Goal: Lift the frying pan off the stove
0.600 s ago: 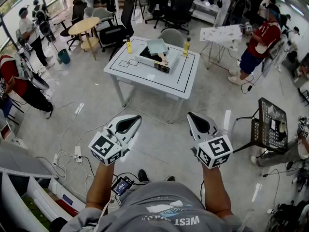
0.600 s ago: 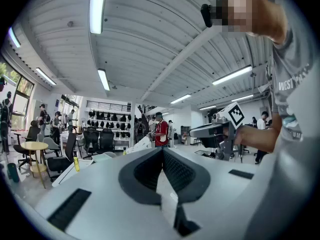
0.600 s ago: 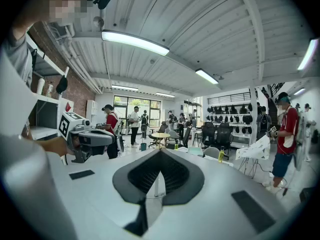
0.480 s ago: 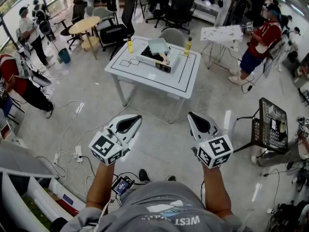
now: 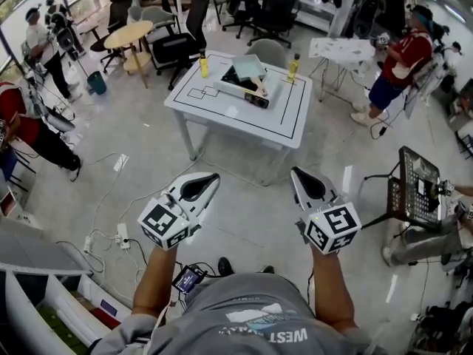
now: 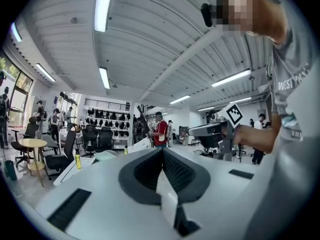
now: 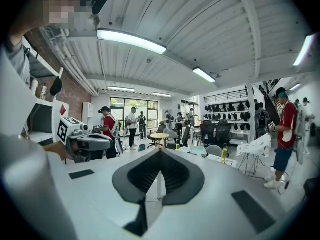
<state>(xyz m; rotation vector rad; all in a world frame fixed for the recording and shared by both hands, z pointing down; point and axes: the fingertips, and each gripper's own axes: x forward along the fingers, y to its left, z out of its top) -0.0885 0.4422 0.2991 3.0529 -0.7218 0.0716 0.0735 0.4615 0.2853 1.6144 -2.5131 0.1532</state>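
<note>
White counter (image 5: 222, 113) stood well ahead, pan (image 5: 240, 81) seemingly on its stove (image 5: 244, 95). Left tongs (image 5: 201, 186) and right tongs (image 5: 304, 183) were clenched, empty. Risks: reaching it shut would knock the pan; floor cables (image 5: 111, 191) could trip.

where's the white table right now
In the head view, the white table stands upper centre, well ahead of the left gripper and right gripper. A yellow bottle stands at its far left and a second bottle at its far right.

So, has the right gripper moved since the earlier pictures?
Yes, slightly: in the head view the right gripper sits a little closer to the near edge of the white table than before.
</note>
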